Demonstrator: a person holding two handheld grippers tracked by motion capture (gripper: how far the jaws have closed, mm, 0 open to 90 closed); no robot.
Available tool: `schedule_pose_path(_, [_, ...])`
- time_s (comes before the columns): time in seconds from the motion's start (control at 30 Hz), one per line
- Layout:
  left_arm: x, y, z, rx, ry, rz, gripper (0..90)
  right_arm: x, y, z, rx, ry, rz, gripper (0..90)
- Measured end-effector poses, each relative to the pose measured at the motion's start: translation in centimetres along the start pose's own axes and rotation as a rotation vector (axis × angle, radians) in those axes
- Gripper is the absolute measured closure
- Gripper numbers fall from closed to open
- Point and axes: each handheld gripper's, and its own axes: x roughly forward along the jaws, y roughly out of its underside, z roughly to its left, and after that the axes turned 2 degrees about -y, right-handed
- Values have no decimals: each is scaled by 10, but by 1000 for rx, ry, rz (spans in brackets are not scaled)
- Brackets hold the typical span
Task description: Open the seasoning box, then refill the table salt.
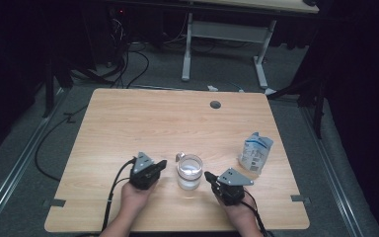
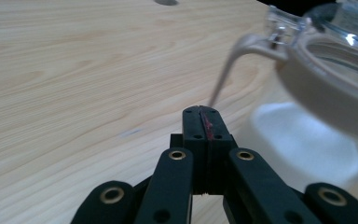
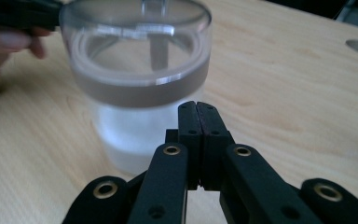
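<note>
High view, starting nearest the person: two forearms come up from the bottom edge, each hand wrapped around a hand-held gripper. The left hand-held gripper (image 1: 162, 164) and the right hand-held gripper (image 1: 208, 176) sit on either side of a clear glass jar (image 1: 189, 171), both noses turned inward toward it, probably so the jar can be steadied from one side and worked on from the other. Both are clenched with nothing between the jaws; the left gripper view shows its black jaws pressed flat together (image 2: 200, 122), and the right gripper view shows the same (image 3: 196, 126).

The jar stands upright on the counter (image 1: 143, 118), near the front edge and roughly centred, within easy reach of both hands. It has a pale band around its mouth (image 3: 140, 91) and a wire clasp (image 2: 242, 51) sticking out on the far-left side, just beyond the left jaws. Neither gripper touches it.

Farther right lies a small white and blue pouch (image 1: 255, 153), well apart from the jar. Near the counter's far edge is a round cable hole (image 1: 215, 104).
</note>
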Motion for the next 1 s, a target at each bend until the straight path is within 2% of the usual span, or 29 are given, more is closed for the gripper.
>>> schedule_pose_path(0.17, [-35, -21, 30, 5, -70, -47, 886, 1, -6, 2, -8, 11, -12, 900])
schedule_pose_path(0.37, [-52, -26, 53, 12, -132, -83, 828, 0, -4, 7, -17, 4, -9, 900])
schedule_pose_path(0.47, [-53, -25, 58, 38, -155, -72, 761, -1, -4, 10, -16, -6, -12, 900])
schedule_pose_path(0.6, [-54, -27, 60, 25, -151, -84, 728, -2, -3, 15, -25, -20, -8, 900])
schedule_pose_path(0.9, [-56, -26, 58, 17, -139, -87, 725, 0, -4, 28, -55, -59, -13, 900])
schedule_pose_path(1.0, [-57, -25, 59, 17, -139, -84, 725, 0, -5, 31, -69, -56, -10, 900])
